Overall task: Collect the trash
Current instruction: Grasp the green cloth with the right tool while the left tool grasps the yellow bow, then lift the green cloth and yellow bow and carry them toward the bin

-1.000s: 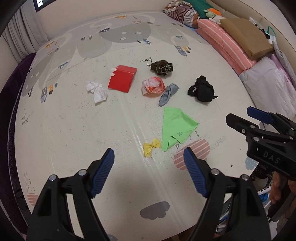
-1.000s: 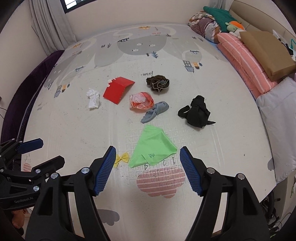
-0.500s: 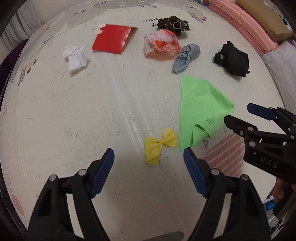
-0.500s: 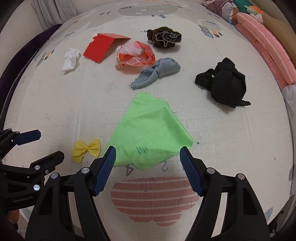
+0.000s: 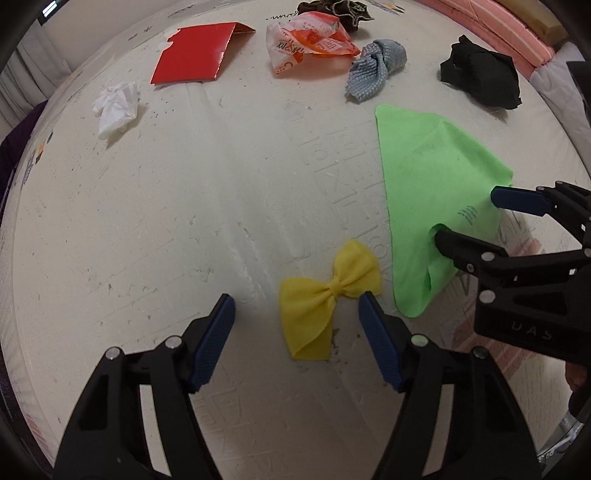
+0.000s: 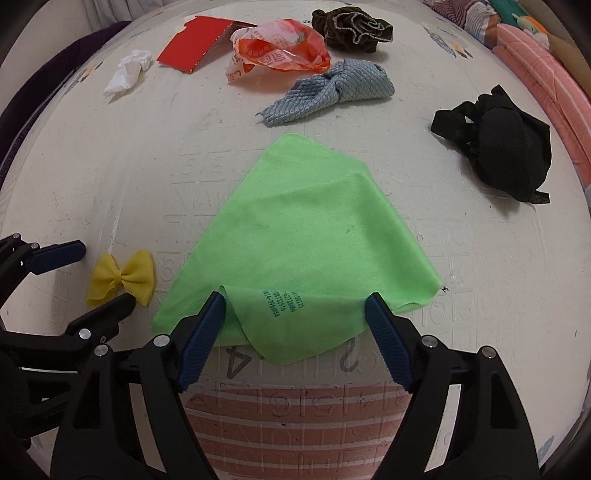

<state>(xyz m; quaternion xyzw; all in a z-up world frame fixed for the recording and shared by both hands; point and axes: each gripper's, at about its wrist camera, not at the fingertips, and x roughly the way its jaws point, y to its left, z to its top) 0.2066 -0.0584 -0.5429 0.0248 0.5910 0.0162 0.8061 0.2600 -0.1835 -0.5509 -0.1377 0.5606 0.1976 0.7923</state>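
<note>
A yellow bow lies on the pale play mat. My left gripper stands over it with jaws closing, the bow between the fingers, and the pads do not press it. Just right of the bow a green cloth lies spread with a folded near corner. My right gripper straddles that corner, jaws opening, fingertips down at the cloth's edge. The right gripper also shows from the side on the green cloth, and the left gripper shows at the yellow bow.
Farther back on the mat lie a crumpled white tissue, a red card, an orange-and-white plastic bag, a blue-grey cloth, a black garment and a brown scrunchie. Pink striped bedding borders the right side.
Both grippers have dropped close to the mat. The left one now brackets the yellow bow and its jaws have narrowed. The right one has come down onto the green cloth's near corner.
</note>
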